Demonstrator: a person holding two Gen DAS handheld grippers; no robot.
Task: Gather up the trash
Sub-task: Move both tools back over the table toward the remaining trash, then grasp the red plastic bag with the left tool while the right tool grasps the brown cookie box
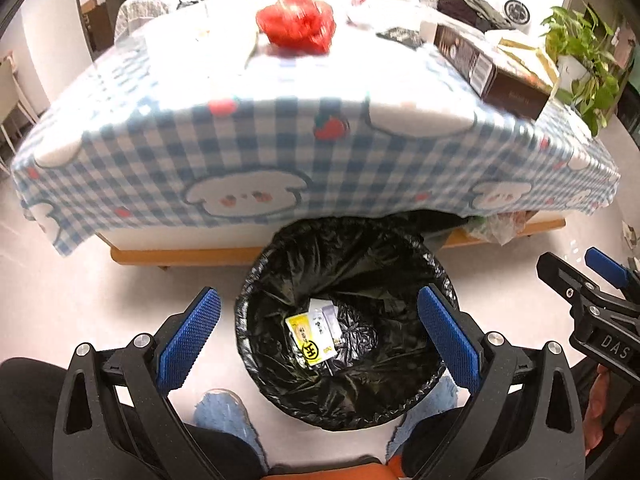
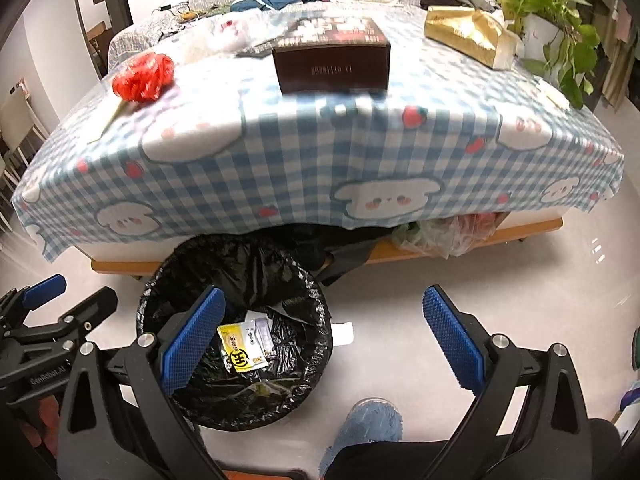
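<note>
A bin with a black liner [image 1: 280, 264] [image 2: 168, 264] stands on the floor in front of the low table. A yellow and white wrapper [image 1: 314, 334] [image 2: 244, 344] lies inside it. My left gripper [image 1: 320, 332] is open and empty above the bin. My right gripper [image 2: 324, 332] is open and empty, to the right of the bin, over the floor. A red crumpled plastic bag [image 1: 298, 24] [image 2: 142, 74] lies on the table. A small white scrap [image 2: 343, 333] lies on the floor beside the bin.
The table has a blue checked cloth [image 1: 260, 152] [image 2: 320, 160]. On it are a dark brown box [image 1: 496, 68] [image 2: 332, 56] and a gold package [image 2: 468, 32]. A potted plant [image 1: 580, 52] [image 2: 548, 20] stands at right. Bags lie under the table [image 2: 440, 236]. My blue slippers [image 1: 224, 412] [image 2: 368, 424] are near the bin.
</note>
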